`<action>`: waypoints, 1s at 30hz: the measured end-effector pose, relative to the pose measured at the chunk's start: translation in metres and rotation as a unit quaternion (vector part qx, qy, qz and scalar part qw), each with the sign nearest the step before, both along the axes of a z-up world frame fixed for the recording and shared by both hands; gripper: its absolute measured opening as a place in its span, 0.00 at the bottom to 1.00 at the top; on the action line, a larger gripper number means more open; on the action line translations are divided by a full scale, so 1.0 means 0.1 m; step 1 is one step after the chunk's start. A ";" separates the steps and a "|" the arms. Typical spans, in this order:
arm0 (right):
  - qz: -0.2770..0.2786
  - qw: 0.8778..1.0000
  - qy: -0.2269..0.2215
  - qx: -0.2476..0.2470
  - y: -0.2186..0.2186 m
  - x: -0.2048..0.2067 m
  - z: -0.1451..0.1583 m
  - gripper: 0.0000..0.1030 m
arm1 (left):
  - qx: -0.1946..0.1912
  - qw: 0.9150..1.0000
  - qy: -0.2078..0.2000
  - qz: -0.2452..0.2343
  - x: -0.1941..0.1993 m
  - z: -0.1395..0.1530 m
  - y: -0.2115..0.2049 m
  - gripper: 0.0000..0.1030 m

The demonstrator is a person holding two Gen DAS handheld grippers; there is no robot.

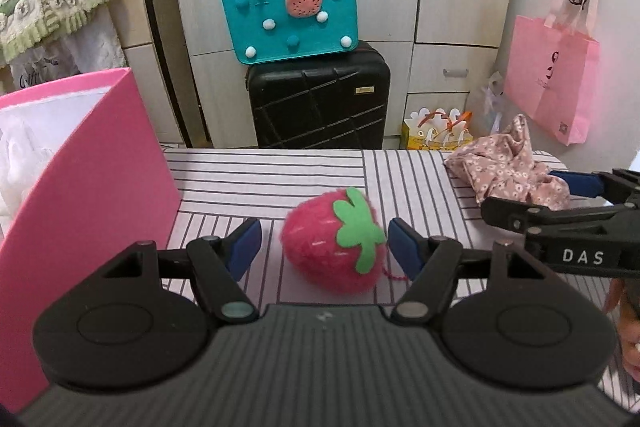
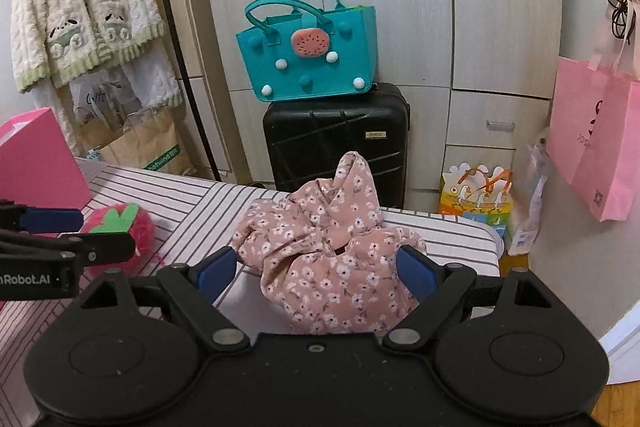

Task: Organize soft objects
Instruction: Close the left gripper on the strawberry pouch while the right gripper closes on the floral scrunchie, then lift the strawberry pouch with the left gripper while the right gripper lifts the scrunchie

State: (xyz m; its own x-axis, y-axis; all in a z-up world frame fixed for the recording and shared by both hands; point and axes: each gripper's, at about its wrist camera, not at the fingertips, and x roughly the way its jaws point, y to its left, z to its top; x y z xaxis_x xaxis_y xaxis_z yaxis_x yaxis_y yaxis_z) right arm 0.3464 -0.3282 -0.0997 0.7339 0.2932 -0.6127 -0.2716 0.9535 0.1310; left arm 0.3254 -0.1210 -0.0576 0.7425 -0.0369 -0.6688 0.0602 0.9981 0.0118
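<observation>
Left gripper [image 1: 324, 247]: matte black body with ribbed grey centre panel, flanked by two round housings bearing embossed circles. Black linkage arms pivot on silver rivets and end in blue pads [image 1: 404, 247]. Triangular cut-outs mark the outer brackets. Right gripper [image 2: 320, 267]: same black construction, dust-flecked, with one small central screw, silver pivot pins and blue pads [image 2: 416, 273]. White lettering "DAS" and "Robot.AI" appears on the side bars.
</observation>
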 end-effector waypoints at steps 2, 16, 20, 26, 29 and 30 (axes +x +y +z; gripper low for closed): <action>-0.001 1.000 0.003 0.000 0.00 0.01 -0.01 0.87 | 0.000 1.000 -0.001 0.003 0.02 -0.02 0.00 0.65; -0.003 0.999 -0.009 -0.048 0.08 -0.26 0.01 0.17 | 0.002 1.000 0.002 0.025 0.08 -0.22 0.02 0.40; 0.001 0.999 -0.012 -0.049 0.13 -0.42 0.05 0.17 | -0.011 1.000 -0.003 0.029 0.09 -0.21 0.06 0.32; 0.008 0.999 -0.006 -0.033 0.15 -0.62 0.14 0.17 | -0.019 0.999 -0.048 0.015 -0.09 -0.08 0.04 0.31; 0.009 0.999 -0.005 -0.031 0.16 -0.72 0.18 0.17 | -0.037 0.998 -0.048 0.003 -0.20 -0.03 0.03 0.31; 0.010 0.999 -0.004 -0.032 0.16 -0.76 0.19 0.17 | -0.045 0.998 -0.042 -0.001 -0.23 -0.02 0.04 0.31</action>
State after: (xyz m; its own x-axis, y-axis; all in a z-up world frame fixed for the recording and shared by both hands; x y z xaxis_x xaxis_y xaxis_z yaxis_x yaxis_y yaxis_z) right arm 0.2705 -0.3117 -0.0806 0.7331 0.2688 -0.6247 -0.2917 0.9541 0.0682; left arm 0.3026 -0.1172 -0.0597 0.7961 -0.0964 -0.5974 0.0653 0.9951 -0.0736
